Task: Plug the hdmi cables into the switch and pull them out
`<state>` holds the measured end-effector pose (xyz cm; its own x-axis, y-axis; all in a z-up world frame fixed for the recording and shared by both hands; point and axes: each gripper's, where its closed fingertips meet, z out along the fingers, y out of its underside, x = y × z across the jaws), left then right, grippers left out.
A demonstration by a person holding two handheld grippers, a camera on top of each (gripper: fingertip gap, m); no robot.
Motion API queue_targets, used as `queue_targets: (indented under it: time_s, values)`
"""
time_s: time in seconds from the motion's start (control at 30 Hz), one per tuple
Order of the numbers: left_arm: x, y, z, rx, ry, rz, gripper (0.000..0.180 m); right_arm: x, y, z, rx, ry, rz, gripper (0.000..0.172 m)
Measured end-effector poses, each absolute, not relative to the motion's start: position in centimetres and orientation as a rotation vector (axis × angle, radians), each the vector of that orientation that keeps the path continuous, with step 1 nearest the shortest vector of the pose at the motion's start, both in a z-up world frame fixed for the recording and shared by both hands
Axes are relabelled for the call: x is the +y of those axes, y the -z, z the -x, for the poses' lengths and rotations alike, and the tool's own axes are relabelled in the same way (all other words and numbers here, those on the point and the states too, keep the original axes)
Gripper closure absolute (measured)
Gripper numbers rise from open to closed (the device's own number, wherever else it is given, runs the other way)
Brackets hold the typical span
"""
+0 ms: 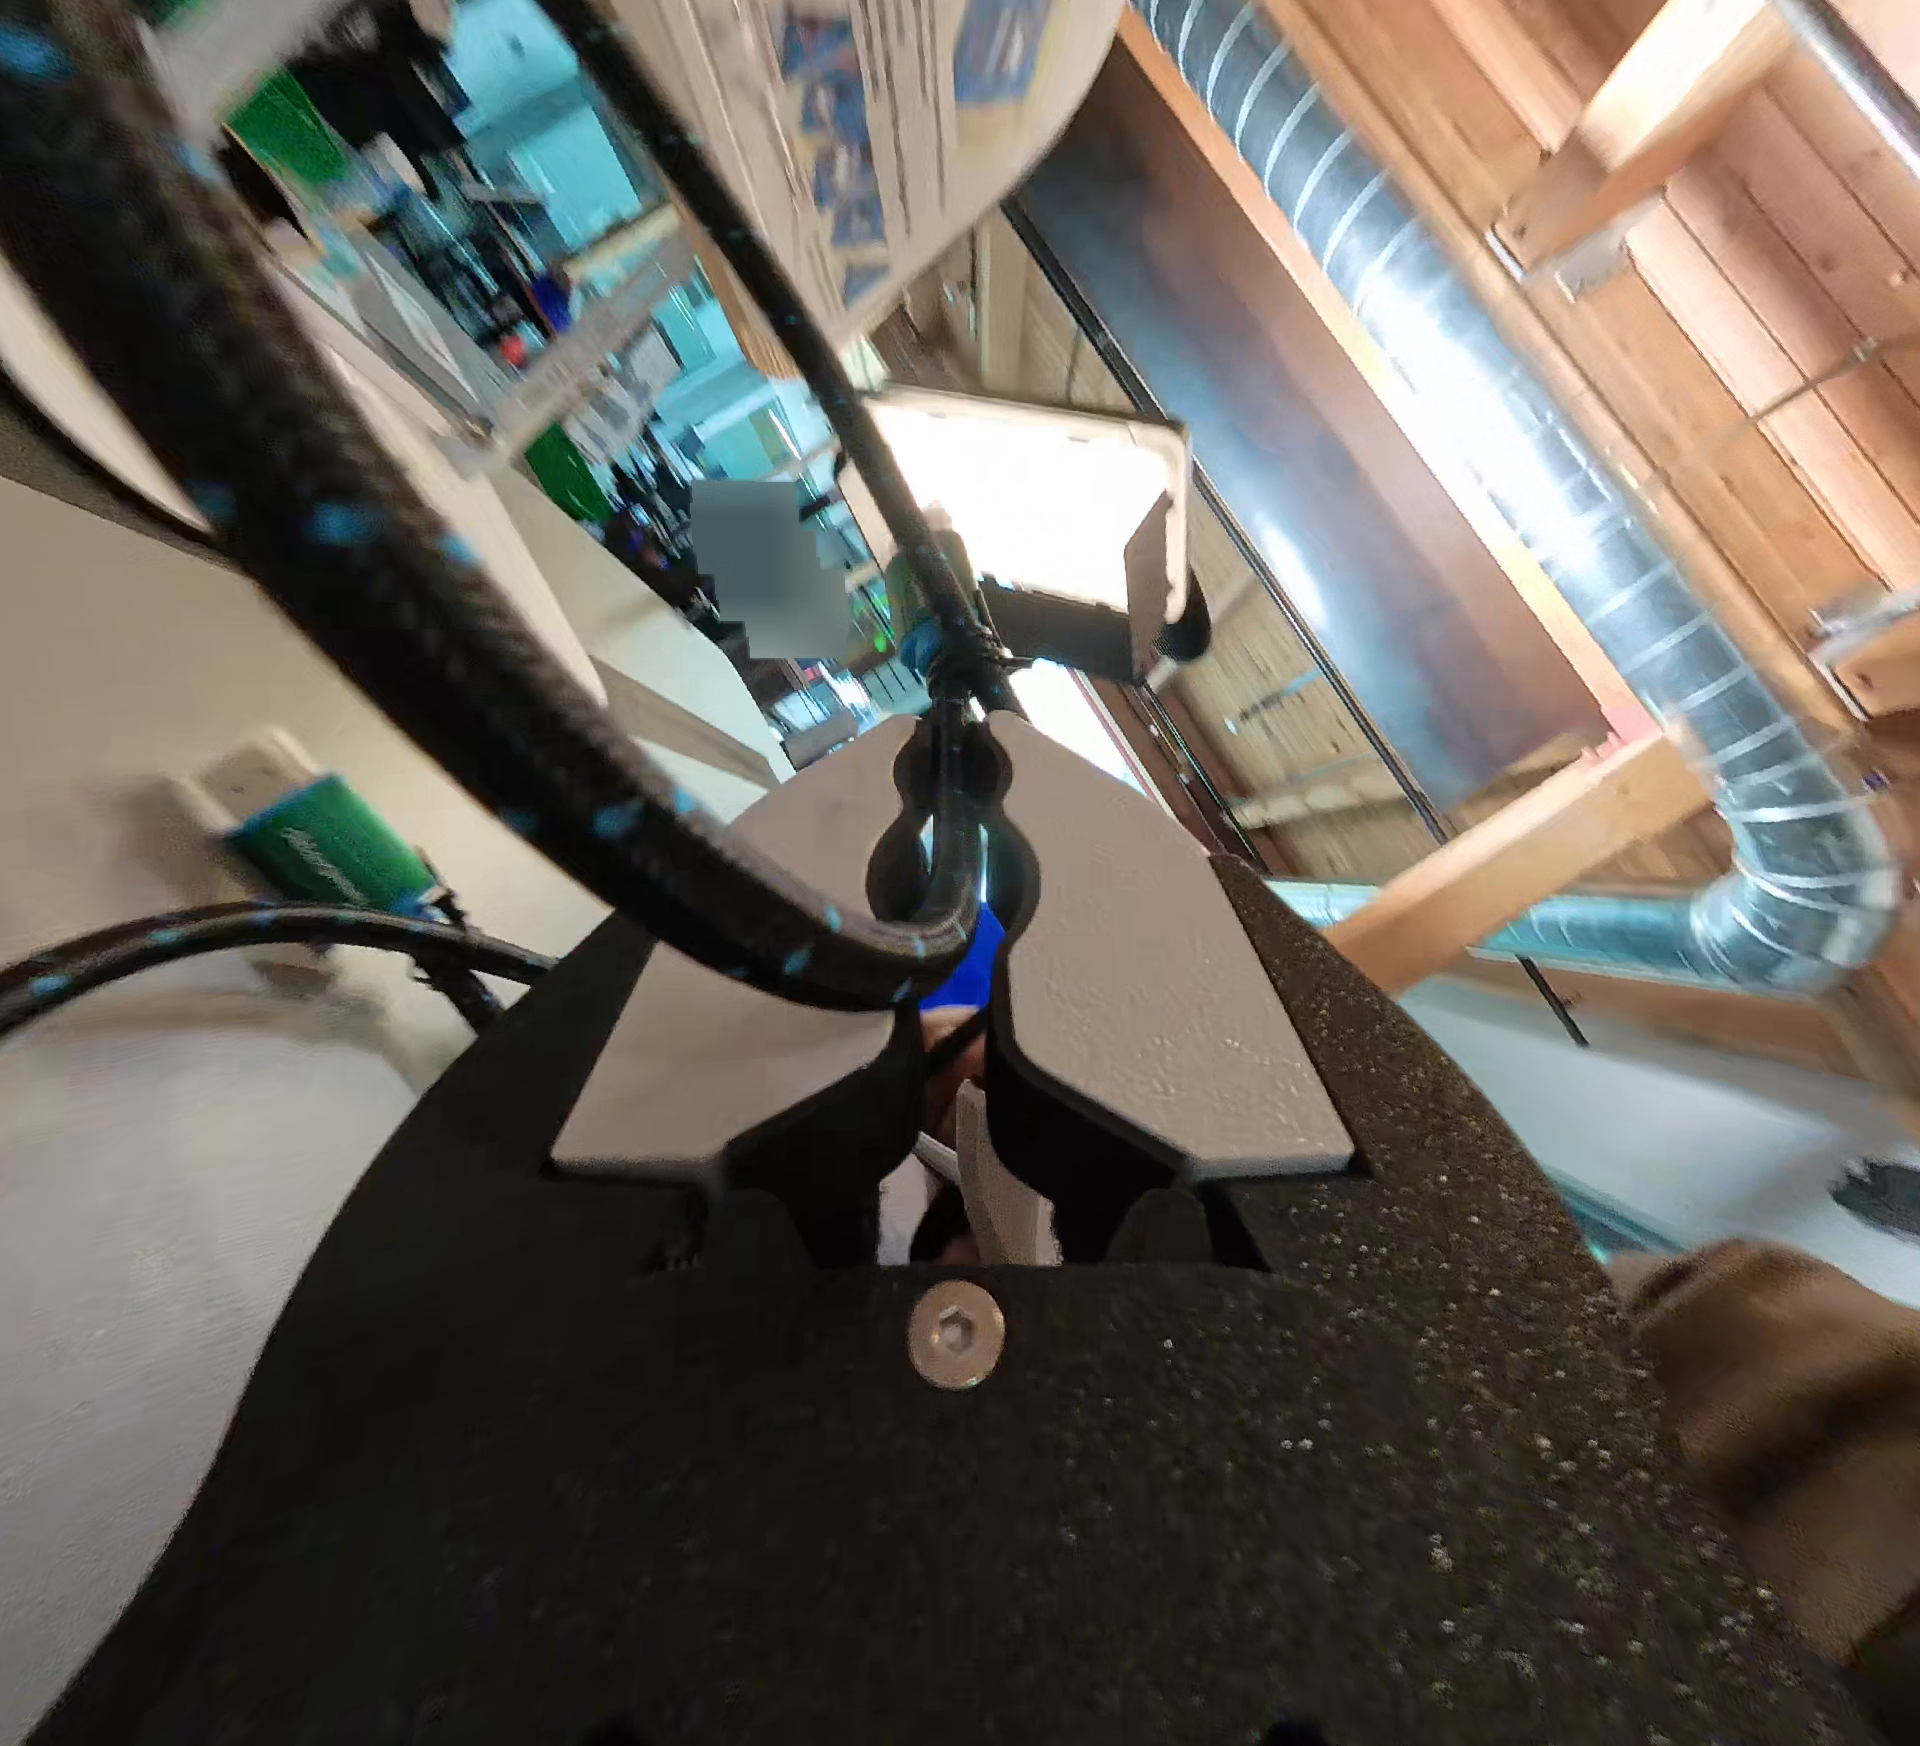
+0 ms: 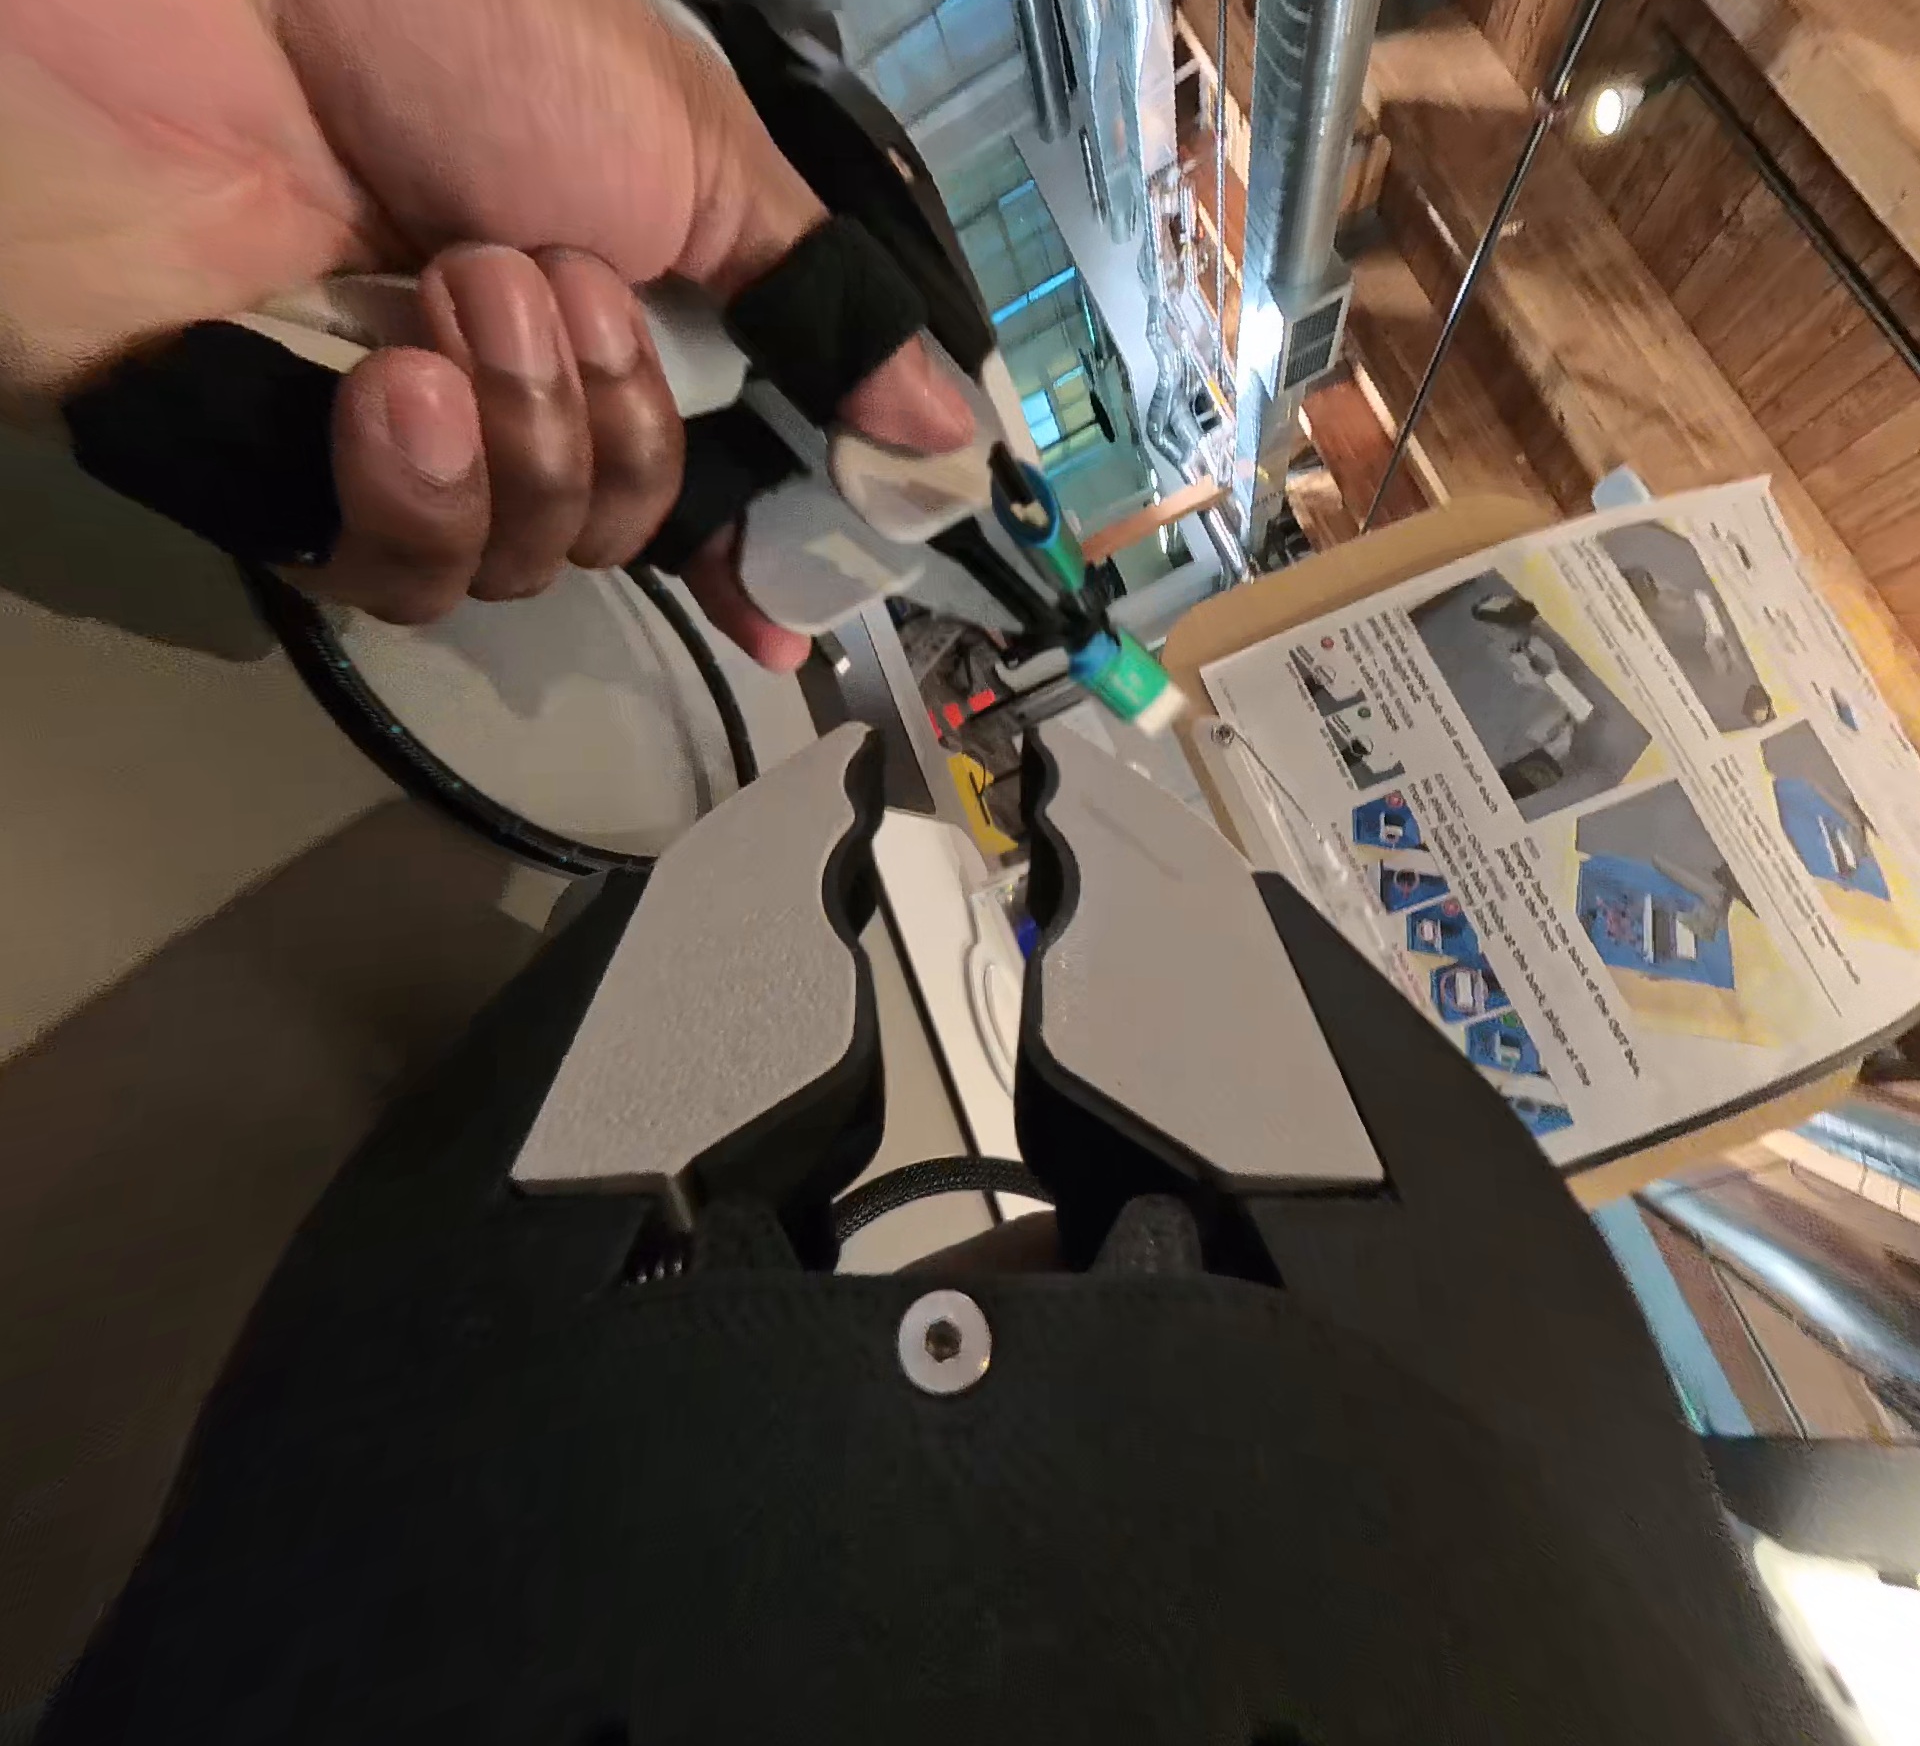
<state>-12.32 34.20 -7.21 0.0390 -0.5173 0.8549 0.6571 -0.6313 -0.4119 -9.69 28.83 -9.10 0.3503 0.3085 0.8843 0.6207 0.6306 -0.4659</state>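
In the left wrist view my left gripper (image 1: pixel 951 730) is shut on a black braided cable (image 1: pixel 951 823) flecked with blue, which runs up between the fingertips and loops wide to the left. A green plug (image 1: pixel 322 849) on that cable hangs at the left. In the right wrist view my right gripper (image 2: pixel 945 751) is open with nothing between its fingers. Just ahead of it a hand (image 2: pixel 468 408) holds the left gripper (image 2: pixel 862 522), whose tips pinch the cable beside two green plugs (image 2: pixel 1127 678).
A board with printed picture sheets (image 2: pixel 1621 761) stands to the right of the right gripper and also shows in the left wrist view (image 1: pixel 852 34). Metal ducts (image 1: pixel 1507 408) and wooden beams (image 1: pixel 1714 34) run overhead. A white surface (image 1: pixel 156 1177) lies to the left. Spacing between my two grippers at the tips: around 7 cm.
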Motion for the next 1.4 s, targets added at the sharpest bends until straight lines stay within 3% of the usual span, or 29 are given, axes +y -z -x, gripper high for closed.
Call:
queue_targets:
  time_s: [0.17, 0.43, 0.67, 0.77, 0.97, 1.1, 1.3, 1.4]
  values:
    - [35.5, 7.0, 16.0, -0.268, 1.435, 1.418, 0.174, 29.1, 8.7, 10.5, -1.137, 0.124, 1.136, 0.135]
    - [34.8, 4.5, 15.3, -0.051, 1.05, 1.401, 0.174, 29.5, 8.2, 10.9, -0.829, -0.586, 1.643, 0.12]
    - [34.2, 4.7, 11.9, 0.206, 0.88, 1.47, 0.174, 29.5, 7.8, 10.7, -0.77, -0.815, 1.714, 0.118]
    - [33.8, 4.4, 11.1, 0.29, 0.828, 1.456, 0.174, 30.0, 7.9, 10.2, -0.737, -0.91, 1.755, 0.126]
    - [33.3, 4.0, 10.6, 0.312, 0.914, 1.422, 0.174, 29.4, 7.5, 10.1, -0.788, -1.06, 1.703, 0.151]
    - [33.2, 4.0, 10.8, 0.283, 1.028, 1.414, 0.173, 29.7, 7.5, 10.0, -0.783, -1.025, 1.689, 0.152]
    - [32.4, 4.3, 10.4, 0.186, 1.503, 1.408, 0.151, 30.3, 7.0, 9.1, -0.728, -1.085, 1.672, 0.155]
    - [32.0, 5.3, 9.5, 0.225, 1.586, 1.481, 0.15, 30.6, 6.9, 8.7, -0.7, -1.13, 1.674, 0.155]
